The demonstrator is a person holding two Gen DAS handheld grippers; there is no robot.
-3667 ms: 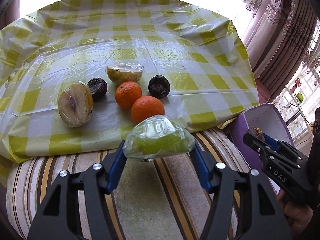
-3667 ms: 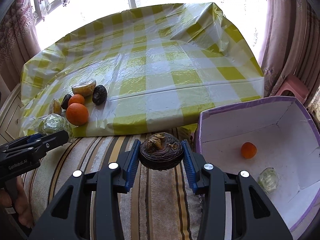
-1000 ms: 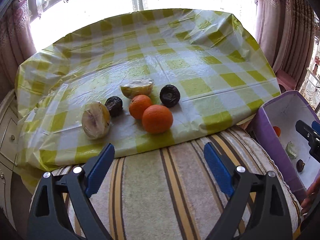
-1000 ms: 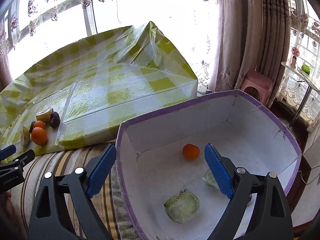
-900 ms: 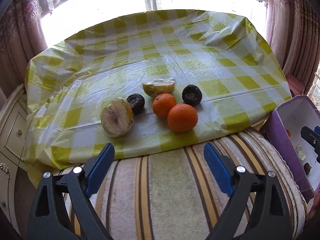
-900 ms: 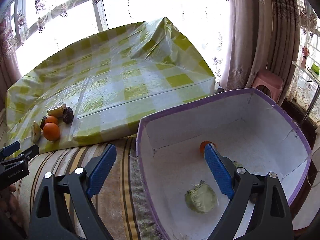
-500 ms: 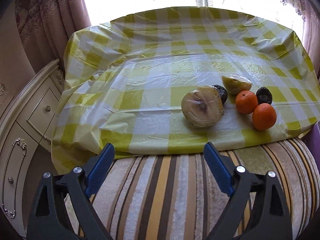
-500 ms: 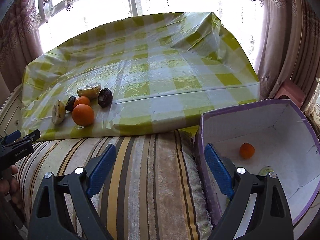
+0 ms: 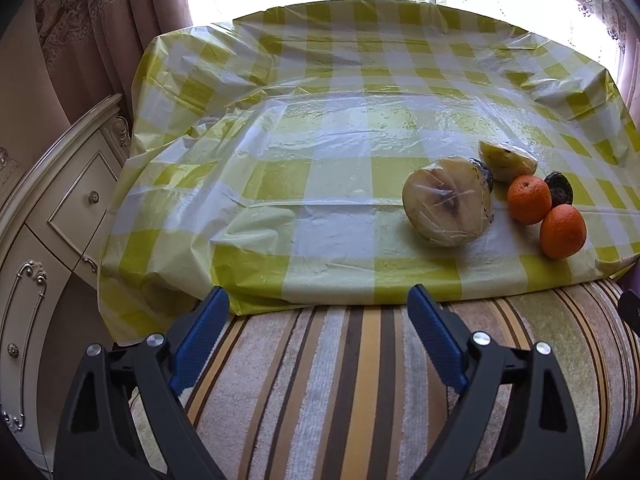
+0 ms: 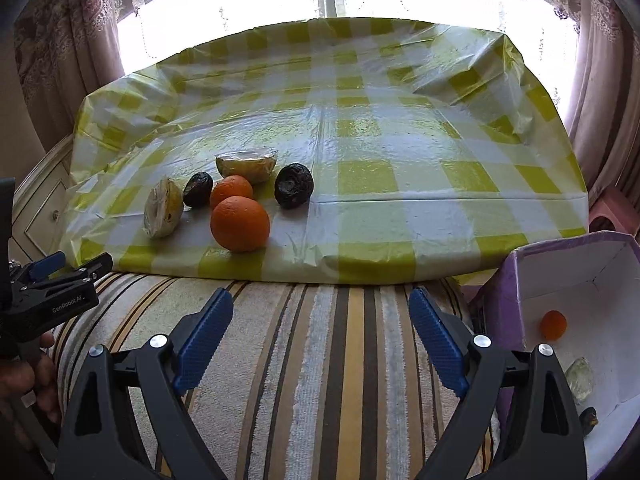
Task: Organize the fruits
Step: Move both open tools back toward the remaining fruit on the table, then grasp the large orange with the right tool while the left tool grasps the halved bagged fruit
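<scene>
Both your grippers, left gripper (image 9: 318,320) and right gripper (image 10: 320,320), now empty, jaws apart: wrapped fruit and dark one dropped in purple box (image 10: 576,276) at 4 o'clock. Six fruits left; near orange (image 10: 240,223) at 11.

- The yellow-and-white checked plastic table cover (image 9: 320,184) was glossy and wrinkled.
- The striped pile fabric seat (image 10: 320,360) looked matt and fuzzy.
- The cut pale fruit half (image 9: 446,212) was wrapped in shiny clear film.
- The purple-edged white cardboard box (image 10: 560,272) appeared matt.
</scene>
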